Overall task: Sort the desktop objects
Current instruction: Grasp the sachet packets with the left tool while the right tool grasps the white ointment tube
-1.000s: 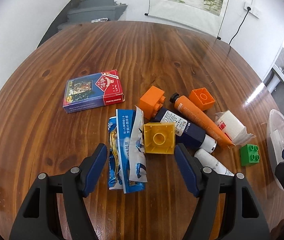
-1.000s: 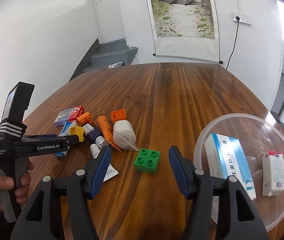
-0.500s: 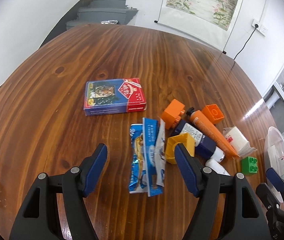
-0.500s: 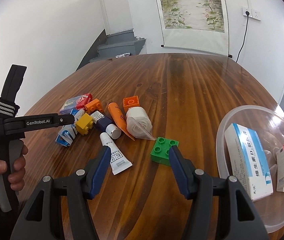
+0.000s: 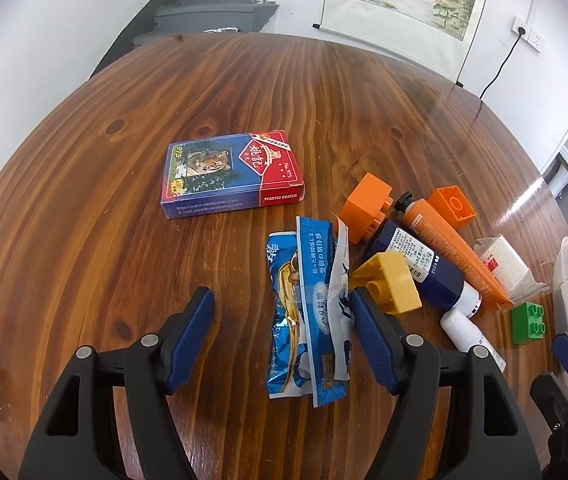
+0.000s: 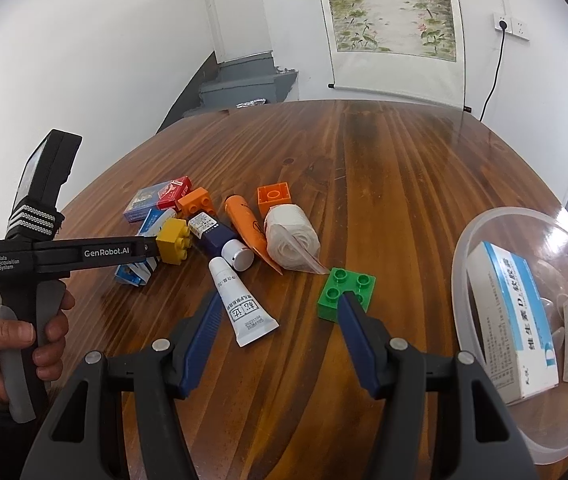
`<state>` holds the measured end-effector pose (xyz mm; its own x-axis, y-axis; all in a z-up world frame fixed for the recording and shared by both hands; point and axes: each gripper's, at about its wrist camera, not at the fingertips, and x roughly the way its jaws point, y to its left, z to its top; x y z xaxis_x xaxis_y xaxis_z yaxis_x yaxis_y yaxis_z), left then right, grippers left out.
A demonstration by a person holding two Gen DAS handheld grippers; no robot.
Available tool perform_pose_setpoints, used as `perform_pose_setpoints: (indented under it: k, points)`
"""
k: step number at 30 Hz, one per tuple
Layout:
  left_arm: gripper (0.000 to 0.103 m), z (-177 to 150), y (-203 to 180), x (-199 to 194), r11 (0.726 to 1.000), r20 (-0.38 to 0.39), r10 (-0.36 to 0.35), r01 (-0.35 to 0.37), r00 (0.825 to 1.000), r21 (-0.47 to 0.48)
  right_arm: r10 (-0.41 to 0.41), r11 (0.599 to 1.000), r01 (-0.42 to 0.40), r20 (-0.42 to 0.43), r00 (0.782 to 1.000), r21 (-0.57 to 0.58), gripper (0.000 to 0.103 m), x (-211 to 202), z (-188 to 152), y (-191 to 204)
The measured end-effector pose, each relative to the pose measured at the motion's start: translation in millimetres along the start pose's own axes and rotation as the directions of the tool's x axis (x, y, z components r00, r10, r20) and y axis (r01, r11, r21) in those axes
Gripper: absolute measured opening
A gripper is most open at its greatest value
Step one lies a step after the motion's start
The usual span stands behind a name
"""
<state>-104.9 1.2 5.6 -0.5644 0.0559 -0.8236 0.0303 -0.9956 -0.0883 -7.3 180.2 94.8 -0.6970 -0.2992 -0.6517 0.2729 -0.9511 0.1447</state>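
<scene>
Tongs: your left gripper gapes over crinkled foil sachets; your right gripper gapes empty — glossy tube, studded green brick nearby.

Both tools agape, empty

Left gripper: we see black arms, ribbed blue pads and silver screw heads at the pivots.
Right gripper: we see the same black frame, blue pads and silver screws.
Left tool's side: we read white "GenRobot.AI" and "Data Acquisition System"; a black-and-white striped band wraps its upright block.
Handle: we see a grey trigger and a dark sleeve near it.
</scene>
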Motion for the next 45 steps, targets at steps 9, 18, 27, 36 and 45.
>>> perform_pose_setpoints:
  k: [9,18,27,36,45]
  points:
    - [0.070,-4.0,-9.6,2.6,0.996,0.026,0.043,-0.045,0.999,0.082,-0.003,1.000,0.003,-0.014,1.000,-0.009,0.065,6.0,-0.7,6.7]
    - [0.041,-8.9,-10.6,-5.0,0.995,0.025,0.016,-0.019,1.000,0.095,0.004,0.998,-0.006,-0.036,0.999,-0.055,0.065,16.2,1.5,19.7]
    - [0.041,-11.3,-10.9,-26.1,0.994,0.083,-0.008,-0.001,0.996,0.107,-0.005,0.993,-0.004,-0.076,0.997,-0.114,0.056,40.6,7.3,36.8]
    - [0.041,-17.4,-23.6,-41.5,0.988,0.125,-0.029,0.009,0.992,0.152,-0.032,0.993,0.018,-0.119,0.992,-0.119,0.045,58.8,11.2,40.4]
    - [0.041,-21.8,-31.9,-49.4,0.984,0.148,-0.029,0.002,0.989,0.180,-0.082,0.987,0.058,-0.155,0.985,-0.153,0.036,68.3,8.5,45.4]
